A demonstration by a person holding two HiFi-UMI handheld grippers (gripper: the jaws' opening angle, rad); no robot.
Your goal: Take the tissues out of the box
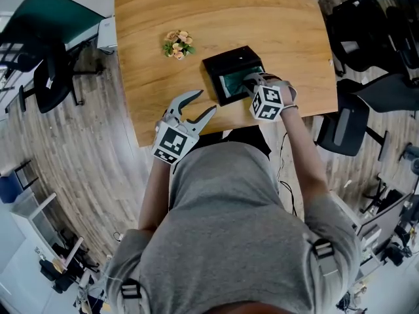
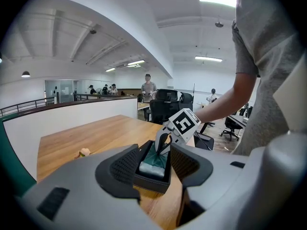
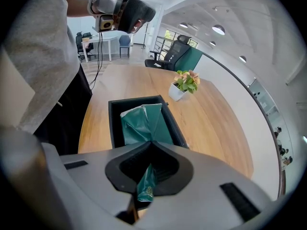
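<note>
A black open-topped box (image 1: 222, 59) stands on the wooden table (image 1: 196, 12) near its front edge, with a green tissue pack (image 1: 234, 82) inside. My right gripper (image 1: 250, 84) reaches into the box and is shut on the pack's green wrapper. In the right gripper view the jaws (image 3: 152, 146) pinch a fold of the pack (image 3: 144, 123), which rises out of the box (image 3: 115, 123). My left gripper (image 1: 206, 101) hovers open and empty left of the box, at the table's edge. In its own view the left gripper (image 2: 154, 150) frames the box (image 2: 151, 182), the pack (image 2: 152, 164) and the right gripper (image 2: 163, 145).
A small pot of flowers (image 1: 178, 44) sits on the table left of and behind the box, also seen in the right gripper view as the pot (image 3: 184, 84). Office chairs (image 1: 366, 97) stand to the right of the table, another chair (image 1: 49, 77) to the left.
</note>
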